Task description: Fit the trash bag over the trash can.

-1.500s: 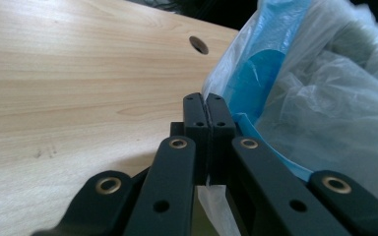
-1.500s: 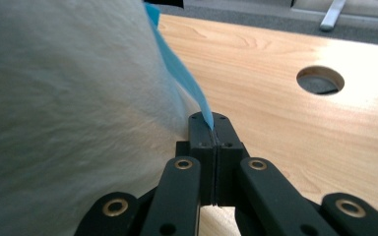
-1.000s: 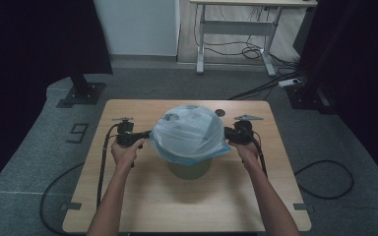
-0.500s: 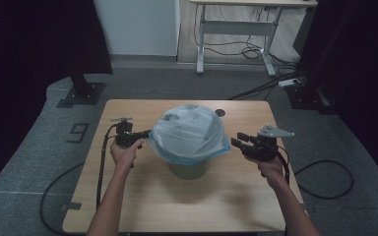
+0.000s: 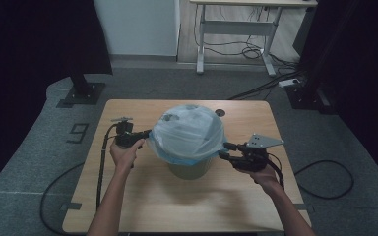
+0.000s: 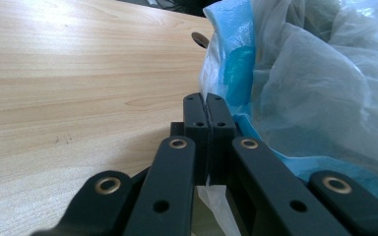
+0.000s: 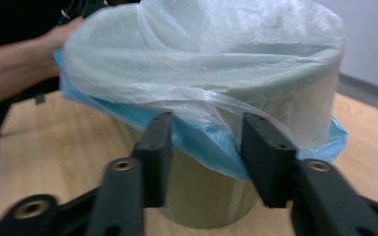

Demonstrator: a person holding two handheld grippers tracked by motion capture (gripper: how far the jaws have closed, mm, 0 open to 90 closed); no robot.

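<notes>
the bin (image 5: 189, 167) stands mid-tabletop (image 5: 128, 196) with its bag (image 5: 189, 130) folded over the rim, the left gripper (image 5: 142, 133) pinching the bag's edge in closed jaws while the right gripper (image 5: 225, 150), jaws just opened partway and holding nothing, sits just beside the bag.

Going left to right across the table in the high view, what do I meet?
Left gripper pinching the bag's edge → plastic bag over the bin → right gripper, jaws apart, just been opening, nothing between them → its grey three-cornered plate.
</notes>
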